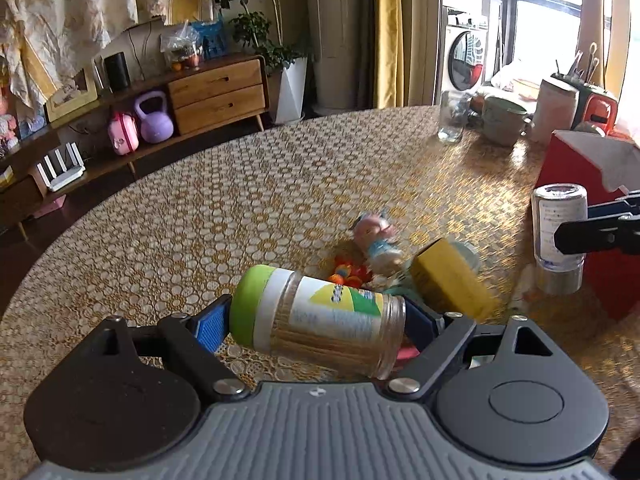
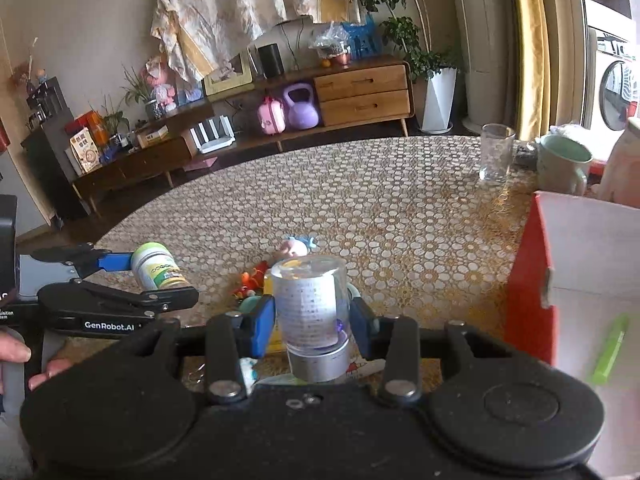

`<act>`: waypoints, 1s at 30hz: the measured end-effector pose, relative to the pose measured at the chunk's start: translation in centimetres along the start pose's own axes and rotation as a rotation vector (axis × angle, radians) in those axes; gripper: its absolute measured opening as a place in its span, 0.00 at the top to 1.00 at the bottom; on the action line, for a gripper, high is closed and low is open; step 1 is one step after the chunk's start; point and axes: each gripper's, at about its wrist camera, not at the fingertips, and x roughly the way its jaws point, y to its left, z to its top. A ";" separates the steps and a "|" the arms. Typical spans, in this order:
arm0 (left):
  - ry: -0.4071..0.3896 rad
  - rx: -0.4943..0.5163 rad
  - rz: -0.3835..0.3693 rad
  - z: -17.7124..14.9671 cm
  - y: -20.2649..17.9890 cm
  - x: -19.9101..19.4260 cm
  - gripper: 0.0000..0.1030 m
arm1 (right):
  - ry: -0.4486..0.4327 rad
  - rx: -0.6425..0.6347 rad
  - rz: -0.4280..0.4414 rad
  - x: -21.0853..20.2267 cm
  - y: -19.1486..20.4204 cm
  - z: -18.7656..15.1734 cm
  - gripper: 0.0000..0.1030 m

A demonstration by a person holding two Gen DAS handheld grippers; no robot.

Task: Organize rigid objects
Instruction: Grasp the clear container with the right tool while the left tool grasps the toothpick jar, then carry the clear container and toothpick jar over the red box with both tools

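My left gripper [image 1: 316, 326] is shut on a toothpick jar [image 1: 320, 320] with a green cap, held sideways above the table; it also shows in the right wrist view [image 2: 158, 266]. My right gripper [image 2: 314, 316] is shut on a clear bottle [image 2: 312, 312] with a silver cap, held cap-down; it shows in the left wrist view [image 1: 558, 236] beside the red box [image 1: 580, 216]. On the table lie a pig figurine [image 1: 376, 236], a yellow block [image 1: 452, 280] and an orange toy [image 1: 346, 274].
The red box [image 2: 532, 264] stands open at the right with a green pen [image 2: 610, 350] inside. A glass [image 2: 496, 152], a green mug [image 2: 562, 164] and a white container [image 1: 554, 110] stand at the far right of the round table [image 1: 240, 208].
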 end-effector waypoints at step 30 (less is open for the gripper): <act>-0.041 0.130 -0.202 6.9 -18.2 -10.0 0.15 | -0.132 0.085 -0.168 -15.1 -7.9 -0.4 0.61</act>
